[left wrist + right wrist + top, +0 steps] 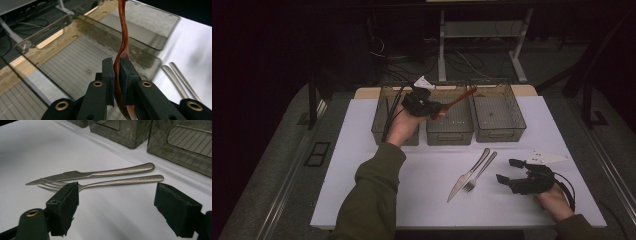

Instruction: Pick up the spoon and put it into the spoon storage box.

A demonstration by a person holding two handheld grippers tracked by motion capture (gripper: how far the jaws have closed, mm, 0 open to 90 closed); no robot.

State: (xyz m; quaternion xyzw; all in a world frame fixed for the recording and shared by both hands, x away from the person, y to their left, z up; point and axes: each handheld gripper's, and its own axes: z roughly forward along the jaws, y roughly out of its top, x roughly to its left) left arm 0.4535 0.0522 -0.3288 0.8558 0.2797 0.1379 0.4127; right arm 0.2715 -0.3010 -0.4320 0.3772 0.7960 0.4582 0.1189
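So the left gripper (428,106) has its jaws pinched tight on the bowl end of a wooden spoon (456,101), holding it up over the middle bin (450,131) of three smoky see-through bins at the far side, handle pointing off to the far right. If that bin is the target, I'd say get the whole spoon lined up along the bin's length and dropped low before letting go, since the handle sticks out a long way and could catch the rim.

Moving right: a steel knife (468,174) and fork (480,172) lie side by side on the near part of the white tabletop (362,165). The right gripper (508,171) sits just right of them, jaws wide, nothing in them.

Room's dim, cables (462,61) on the floor beyond the table.
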